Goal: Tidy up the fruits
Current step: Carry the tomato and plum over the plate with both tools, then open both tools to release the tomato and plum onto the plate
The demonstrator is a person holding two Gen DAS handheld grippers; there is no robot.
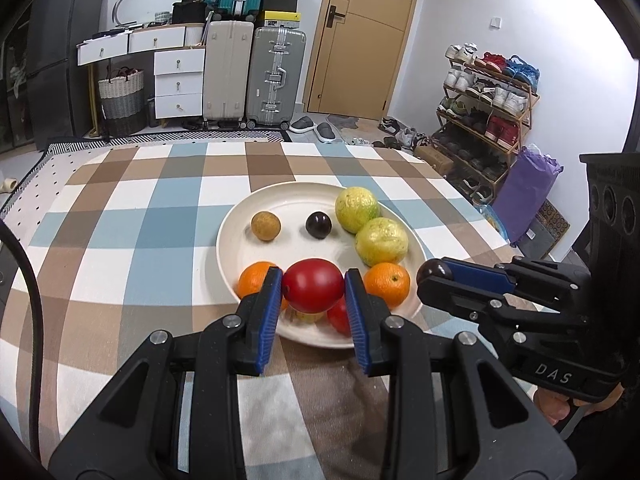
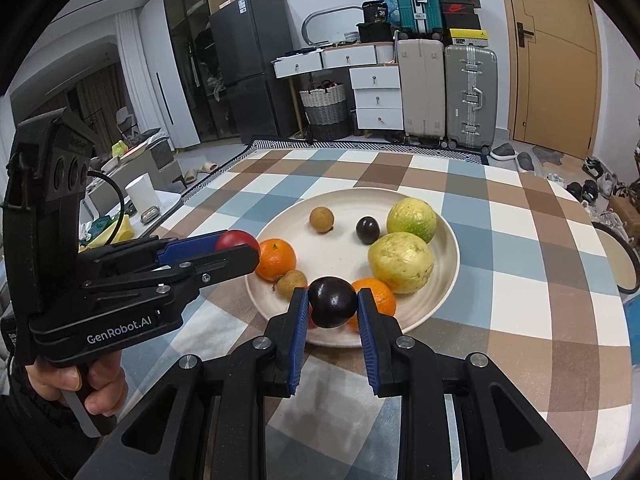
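Note:
A white plate (image 1: 244, 240) on the checkered tablecloth holds two green-yellow guavas (image 1: 357, 209), two oranges (image 1: 387, 283), a brown longan (image 1: 265, 225), a dark plum (image 1: 319, 225) and another red fruit (image 1: 339, 316). My left gripper (image 1: 313, 289) is shut on a red tomato (image 1: 313, 285) above the plate's near edge. My right gripper (image 2: 333, 303) is shut on a dark plum (image 2: 332, 302) above the plate's (image 2: 344, 256) near rim. The right gripper also shows in the left wrist view (image 1: 434, 276), and the left gripper in the right wrist view (image 2: 240, 250).
The table (image 1: 120, 240) is covered with a blue, brown and white checkered cloth. Beyond it stand suitcases (image 1: 274, 76), white drawers (image 1: 178, 84), a basket (image 1: 121, 100), a shoe rack (image 1: 486, 112) and a wooden door (image 1: 360, 36).

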